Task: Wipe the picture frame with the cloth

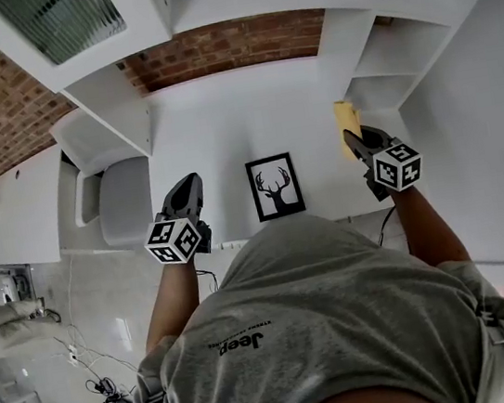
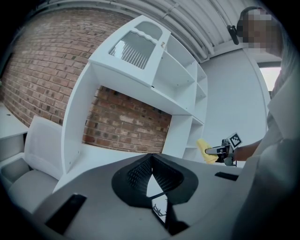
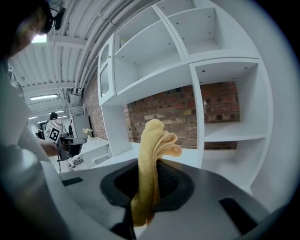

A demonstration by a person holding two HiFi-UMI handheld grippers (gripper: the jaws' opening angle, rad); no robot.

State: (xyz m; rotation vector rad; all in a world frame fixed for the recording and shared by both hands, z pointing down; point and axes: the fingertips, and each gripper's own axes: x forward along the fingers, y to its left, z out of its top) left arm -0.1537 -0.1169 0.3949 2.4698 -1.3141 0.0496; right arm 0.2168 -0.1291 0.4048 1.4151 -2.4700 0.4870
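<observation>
The picture frame (image 1: 275,186) lies flat on the white desk (image 1: 222,125) at the centre of the head view, close to the near edge. It has a black border and holds a black deer silhouette on white. Neither gripper touches it.

To its right in the head view, the right gripper (image 1: 353,137) hangs above the desk with its jaws clamped on the yellow cloth (image 1: 344,116). In the right gripper view the cloth (image 3: 150,164) runs up between the pads, and its folded end sticks out past the tips, in front of the white shelving (image 3: 225,93) and the brick wall (image 3: 164,112).

To the frame's left in the head view, lower in the picture, the left gripper (image 1: 190,182) is held over the desk's near edge, apart from the frame. In the left gripper view, the left gripper's (image 2: 151,159) jaws are together at the tips with nothing between them. A corner of the picture frame (image 2: 159,208) shows through the narrow gap below the tips. The same view shows the cloth (image 2: 205,150) in the right gripper (image 2: 215,151) at the right middle.

A pale chair (image 1: 125,201) stands at the left of the desk, just beside the left gripper in the head view. The person's grey T-shirt (image 1: 327,325) fills the bottom.
</observation>
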